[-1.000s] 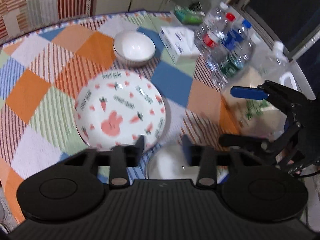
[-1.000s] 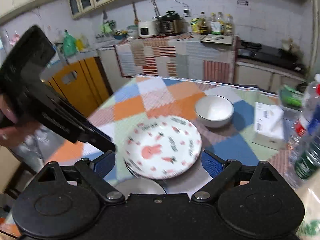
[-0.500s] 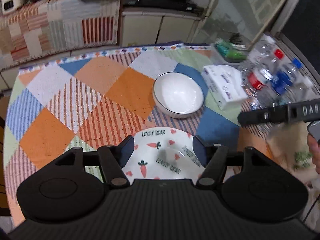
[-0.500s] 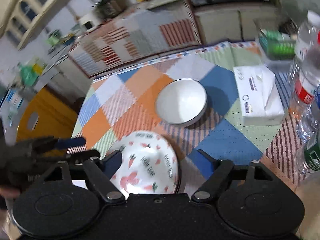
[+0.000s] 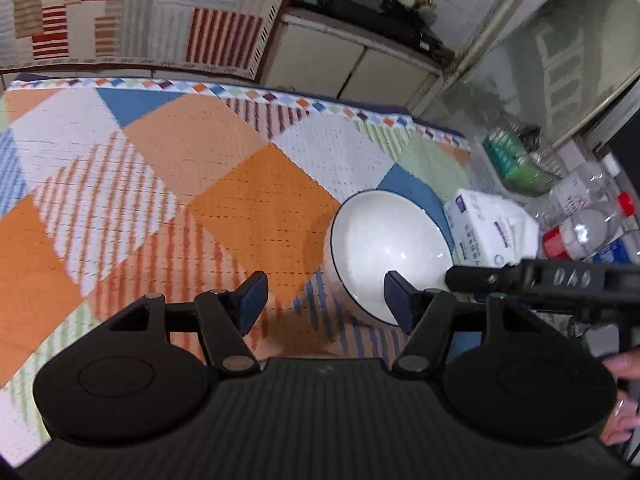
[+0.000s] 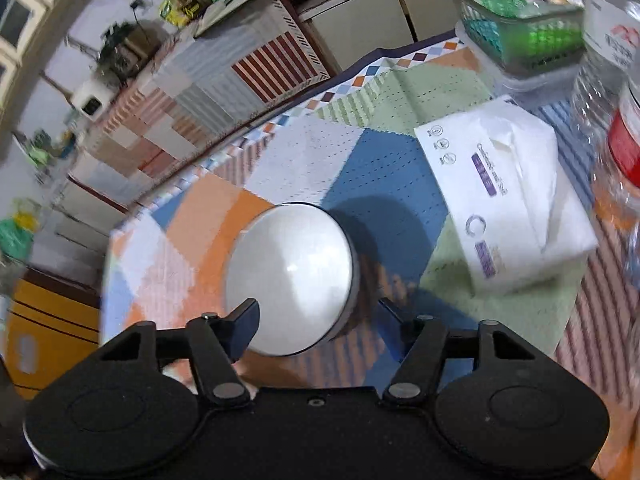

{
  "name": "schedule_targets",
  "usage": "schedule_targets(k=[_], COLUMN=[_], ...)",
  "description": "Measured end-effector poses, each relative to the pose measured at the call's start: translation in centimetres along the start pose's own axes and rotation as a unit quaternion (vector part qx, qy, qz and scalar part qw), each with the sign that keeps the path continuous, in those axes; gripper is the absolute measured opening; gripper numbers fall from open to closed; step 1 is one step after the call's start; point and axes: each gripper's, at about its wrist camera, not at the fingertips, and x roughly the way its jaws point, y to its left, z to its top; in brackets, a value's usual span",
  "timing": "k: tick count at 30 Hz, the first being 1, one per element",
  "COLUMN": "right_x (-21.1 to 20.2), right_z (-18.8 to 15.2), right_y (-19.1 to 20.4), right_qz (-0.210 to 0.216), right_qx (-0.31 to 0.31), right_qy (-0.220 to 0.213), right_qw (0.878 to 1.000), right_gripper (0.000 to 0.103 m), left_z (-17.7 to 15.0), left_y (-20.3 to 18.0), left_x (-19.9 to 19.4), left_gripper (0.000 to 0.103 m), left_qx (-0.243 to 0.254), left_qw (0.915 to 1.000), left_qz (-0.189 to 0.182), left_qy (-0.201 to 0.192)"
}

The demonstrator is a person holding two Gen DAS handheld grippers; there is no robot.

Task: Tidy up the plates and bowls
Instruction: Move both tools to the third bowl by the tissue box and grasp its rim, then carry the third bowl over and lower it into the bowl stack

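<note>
One white bowl (image 6: 290, 276) sits unstacked on the desk (image 5: 224, 184); left gripper (image 5: 324, 300) and right gripper (image 6: 316, 320) gape empty.

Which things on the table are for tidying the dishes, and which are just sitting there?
For the job:
white bowl
left gripper, jaws open
right gripper, jaws open

Just lying about:
tissue pack
water bottles
green basket
checked tablecloth
</note>
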Motion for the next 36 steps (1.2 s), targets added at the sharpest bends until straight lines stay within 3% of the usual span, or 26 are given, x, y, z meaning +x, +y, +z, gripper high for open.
schedule_targets(k=[5,6,9,11,14,16,21,23,26,28,36], right_x=[2.4,2.6,3.7,4.1,4.7,4.9,5.4,5.2,4.1,3.1,-1.3], right_z=[0.0,0.0,0.4,0.5,0.2,0.0,-0.3,0.0,0.0,-0.2,-2.6], right_y=[0.4,0.6,0.5,0.3,0.6,0.8,2.1,1.5,0.7,0.4,-0.8], right_qz=[-0.037,-0.039,-0.052,-0.051,-0.064,-0.068,-0.106,-0.091,-0.070,-0.058,-0.007], right_qx=[-0.065,-0.073,-0.073,-0.070,-0.093,-0.104,-0.124,-0.103,-0.075,-0.068,-0.034], right_qy=[0.001,-0.004,-0.008,-0.005,0.000,-0.003,-0.026,-0.016,-0.007,-0.011,-0.014], right_qw=[0.997,0.997,0.996,0.996,0.994,0.992,0.986,0.990,0.995,0.996,0.999], right_gripper=[0.060,0.055,0.045,0.043,0.027,0.017,0.016,0.014,0.014,0.014,0.014], left_z=[0.4,0.3,0.0,-0.1,-0.2,-0.1,0.2,0.2,0.4,0.5,-1.0], left_y=[-1.6,-1.7,-2.1,-2.0,-2.0,-1.8,-2.5,-2.8,-1.7,-1.8,-4.1], left_x=[4.1,4.5,4.9,4.9,4.9,4.9,4.8,4.4,3.3,2.2,-2.5], left_gripper=[0.060,0.059,0.046,0.031,0.015,0.015,0.014,0.014,0.014,0.014,0.014], left_qx=[-0.013,-0.014,-0.002,-0.009,0.005,-0.006,-0.001,0.013,-0.022,-0.020,0.011], left_qw=[0.9995,0.9994,0.9996,0.9995,0.9991,0.9992,0.9979,0.9977,0.9978,0.9976,0.9965], left_qz=[0.008,0.013,0.017,0.017,0.038,0.032,0.053,0.047,0.010,-0.009,-0.021], left_qy=[0.028,0.029,0.023,0.023,0.019,0.024,0.039,0.046,0.061,0.065,0.080])
